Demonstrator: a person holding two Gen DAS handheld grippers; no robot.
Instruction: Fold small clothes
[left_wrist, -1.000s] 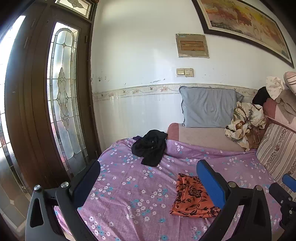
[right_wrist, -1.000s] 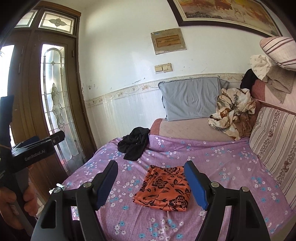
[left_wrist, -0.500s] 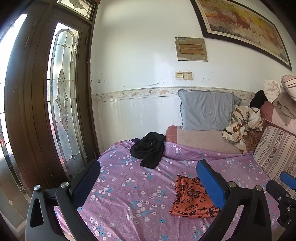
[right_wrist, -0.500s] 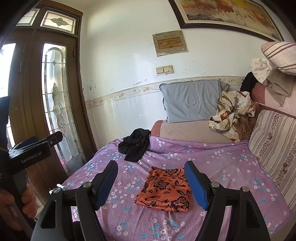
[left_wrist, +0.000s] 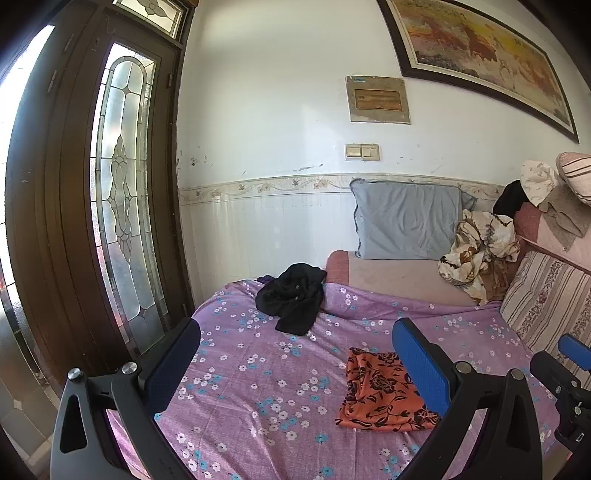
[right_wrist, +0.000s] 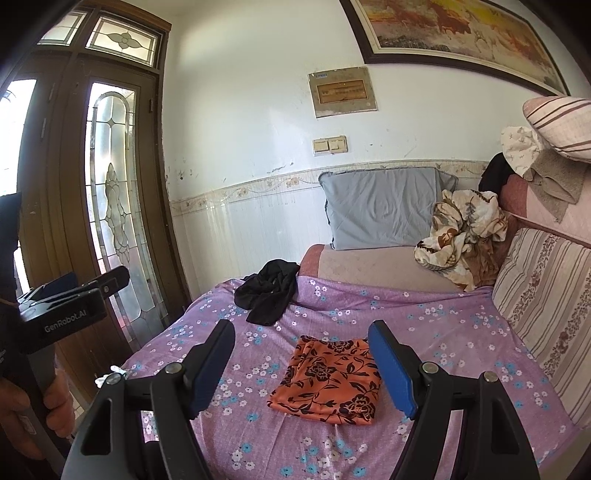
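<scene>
A folded orange cloth with a black flower print (left_wrist: 380, 397) lies flat on the purple flowered bedsheet (left_wrist: 258, 369); it also shows in the right wrist view (right_wrist: 328, 380). A crumpled black garment (left_wrist: 291, 297) lies farther back near the bed's far left; the right wrist view shows it too (right_wrist: 267, 291). My left gripper (left_wrist: 295, 369) is open and empty, held back from the bed. My right gripper (right_wrist: 301, 363) is open and empty, above and in front of the orange cloth.
A grey pillow (left_wrist: 406, 219) leans on the back wall. A heap of patterned cloth (left_wrist: 476, 251) and striped cushions (left_wrist: 546, 302) sit at the right. A wooden door with leaded glass (left_wrist: 122, 206) stands left of the bed.
Both grippers have tilted and drawn back slightly, so the bed sits a little lower in both views. Nothing on the bed has moved.
</scene>
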